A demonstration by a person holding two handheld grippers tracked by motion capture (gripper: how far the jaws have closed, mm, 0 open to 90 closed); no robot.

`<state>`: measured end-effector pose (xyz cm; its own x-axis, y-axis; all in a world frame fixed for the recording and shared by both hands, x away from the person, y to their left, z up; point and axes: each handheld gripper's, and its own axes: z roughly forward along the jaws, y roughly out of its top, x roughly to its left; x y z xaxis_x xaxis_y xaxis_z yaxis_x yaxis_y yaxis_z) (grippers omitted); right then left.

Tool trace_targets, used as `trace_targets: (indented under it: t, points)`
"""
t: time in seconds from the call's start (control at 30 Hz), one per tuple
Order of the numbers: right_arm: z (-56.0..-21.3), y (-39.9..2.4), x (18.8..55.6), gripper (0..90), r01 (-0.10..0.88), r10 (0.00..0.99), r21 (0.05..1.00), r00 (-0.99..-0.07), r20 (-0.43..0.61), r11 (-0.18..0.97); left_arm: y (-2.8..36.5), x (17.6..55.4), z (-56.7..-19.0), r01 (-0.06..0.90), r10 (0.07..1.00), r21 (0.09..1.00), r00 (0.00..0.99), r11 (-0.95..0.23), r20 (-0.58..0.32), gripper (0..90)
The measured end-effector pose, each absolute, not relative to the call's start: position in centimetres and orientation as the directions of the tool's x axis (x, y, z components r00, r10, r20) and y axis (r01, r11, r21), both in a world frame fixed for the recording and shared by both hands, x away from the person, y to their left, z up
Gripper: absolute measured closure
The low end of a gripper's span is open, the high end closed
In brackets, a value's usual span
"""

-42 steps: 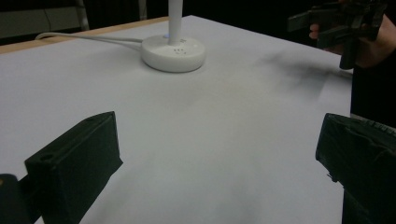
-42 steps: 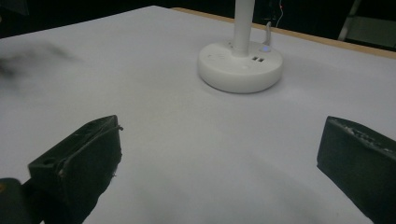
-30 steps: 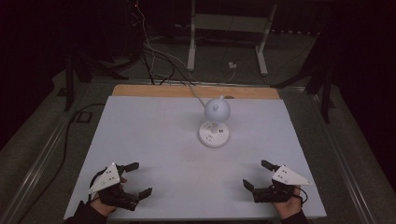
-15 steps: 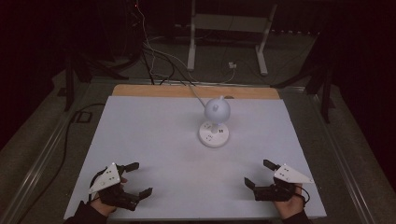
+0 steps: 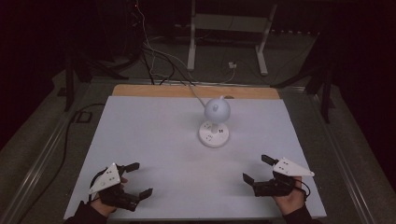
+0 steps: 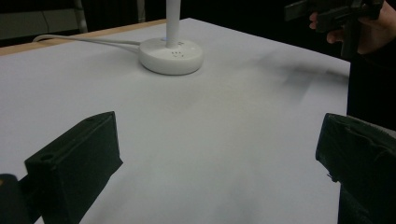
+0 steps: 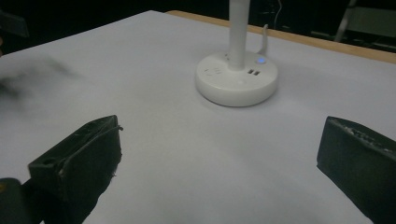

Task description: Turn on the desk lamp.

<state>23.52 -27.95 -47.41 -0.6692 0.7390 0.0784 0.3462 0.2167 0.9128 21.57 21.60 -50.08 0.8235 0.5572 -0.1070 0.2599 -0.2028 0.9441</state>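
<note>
A white desk lamp with a round head and a round base stands near the middle of the white table. Its base lies far ahead of the left gripper, and the base, showing a blue light, lies ahead of the right one. My left gripper rests open at the front left of the table, holding nothing. At the front right my right gripper is open too, also with nothing between its fingers. In the left gripper view the right gripper appears at the top right.
The lamp's white cable runs off the table's far wooden edge to the floor. Behind the table stand a white frame and dark cables. A black cable lies on the floor at left.
Both hands have shifted very slightly near the front edge; the jaws stay wide apart. The lamp has not moved.
</note>
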Motion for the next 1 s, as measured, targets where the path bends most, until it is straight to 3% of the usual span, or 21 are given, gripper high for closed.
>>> trace_targets:
  t: [1.0]
  points:
    - [-44.7, -26.0, 26.9, 0.0, 0.317, 0.689, 0.919, -0.721, 0.074, 0.233, 21.6, 21.5, -50.1, 0.26, 0.555, 0.945, 0.824, -0.2, -0.11, 0.4]
